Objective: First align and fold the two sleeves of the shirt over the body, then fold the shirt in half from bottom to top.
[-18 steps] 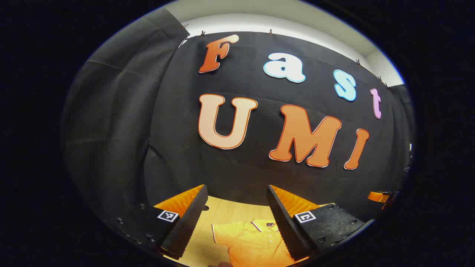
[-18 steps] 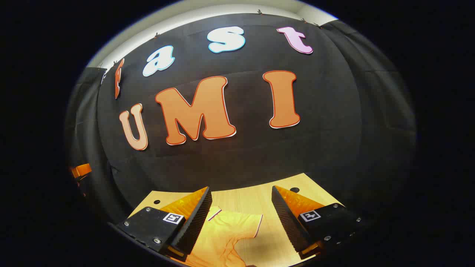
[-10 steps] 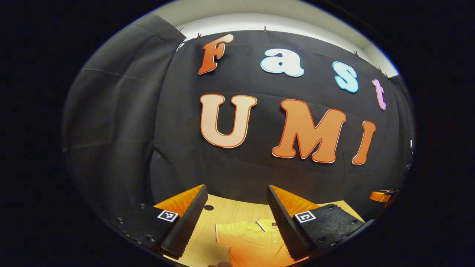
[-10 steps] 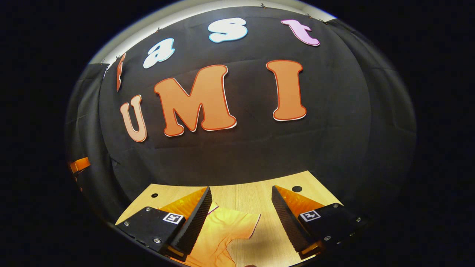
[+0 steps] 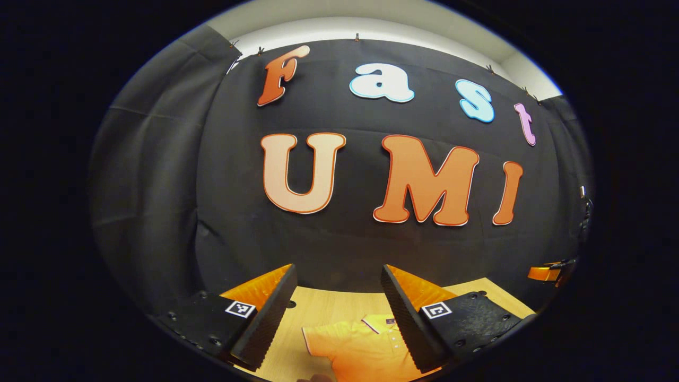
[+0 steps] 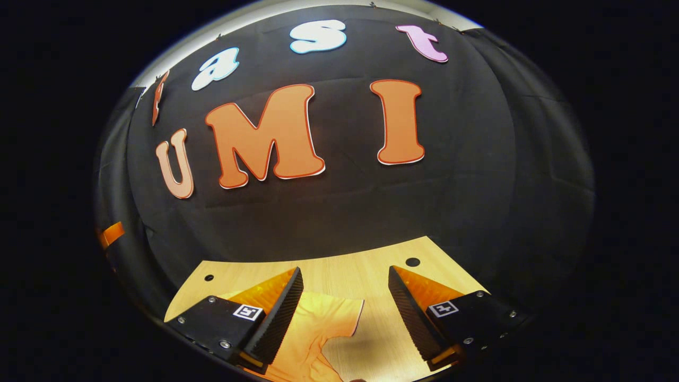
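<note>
Shirt first, though the largest thing around it is the black cloth wall [image 5: 339, 244], which rises behind the pale wooden table [image 6: 350, 276]. That table has small round holes near its far edge, one at about 1 o'clock from the right gripper [image 6: 345, 307] in the right gripper view. The orange shirt [image 5: 360, 350] lies flat on the table, unfolded — in the left gripper view its collar with a thin dark-and-white trim sits at 12 o'clock on the garment, one short sleeve [image 5: 318, 337] reaching toward 9 o'clock. In the right gripper view the other short sleeve [image 6: 331, 318] spreads toward 2 o'clock between the fingers. The left gripper [image 5: 337, 313] hovers above the shirt with its fingers spread wide, holding nothing; the right gripper's fingers are likewise spread apart and empty. At 3 o'clock in the left gripper view an orange part of the other gripper shows at the edge, too small to tell more.
</note>
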A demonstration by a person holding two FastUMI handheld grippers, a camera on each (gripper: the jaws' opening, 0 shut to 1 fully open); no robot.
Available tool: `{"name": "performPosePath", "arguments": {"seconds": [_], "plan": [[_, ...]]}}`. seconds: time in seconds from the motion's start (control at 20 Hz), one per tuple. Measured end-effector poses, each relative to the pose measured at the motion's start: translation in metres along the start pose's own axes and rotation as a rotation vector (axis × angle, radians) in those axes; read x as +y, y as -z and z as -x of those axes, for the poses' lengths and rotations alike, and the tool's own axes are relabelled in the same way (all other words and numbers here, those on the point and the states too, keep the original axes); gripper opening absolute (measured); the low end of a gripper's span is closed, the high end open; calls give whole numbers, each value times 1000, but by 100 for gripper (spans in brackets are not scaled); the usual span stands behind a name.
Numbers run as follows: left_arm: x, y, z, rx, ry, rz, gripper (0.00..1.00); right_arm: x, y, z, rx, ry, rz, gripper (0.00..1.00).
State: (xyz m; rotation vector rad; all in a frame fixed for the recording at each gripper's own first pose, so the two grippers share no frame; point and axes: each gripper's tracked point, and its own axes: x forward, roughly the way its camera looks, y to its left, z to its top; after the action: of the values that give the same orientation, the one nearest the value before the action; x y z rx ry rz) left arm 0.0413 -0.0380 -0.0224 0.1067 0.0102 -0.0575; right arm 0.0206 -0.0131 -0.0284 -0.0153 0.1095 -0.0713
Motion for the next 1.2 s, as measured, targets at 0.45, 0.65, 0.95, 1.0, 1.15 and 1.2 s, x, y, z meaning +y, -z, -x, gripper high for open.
{"name": "performPosePath", "arguments": {"seconds": [0.45, 0.65, 0.95, 1.0, 1.15, 1.2], "plan": [[13, 3, 11, -11, -64, 1, 98, 3, 4, -26, 108, -21, 19, 98], [15, 1, 13, -18, -53, -7, 98, 8, 25, -50, 251, -40, -8, 98], [33, 8, 20, -9, -64, 2, 98, -3, 74, -95, 506, -8, -32, 98], [39, 14, 20, 0, -73, -1, 98, -6, 84, -103, 544, 3, -30, 98], [55, 25, 23, 28, -103, -2, 97, -9, 123, -122, 684, 9, -13, 98], [61, 30, 23, 35, -112, 2, 98, -12, 137, -129, 721, 21, 2, 98]]}}
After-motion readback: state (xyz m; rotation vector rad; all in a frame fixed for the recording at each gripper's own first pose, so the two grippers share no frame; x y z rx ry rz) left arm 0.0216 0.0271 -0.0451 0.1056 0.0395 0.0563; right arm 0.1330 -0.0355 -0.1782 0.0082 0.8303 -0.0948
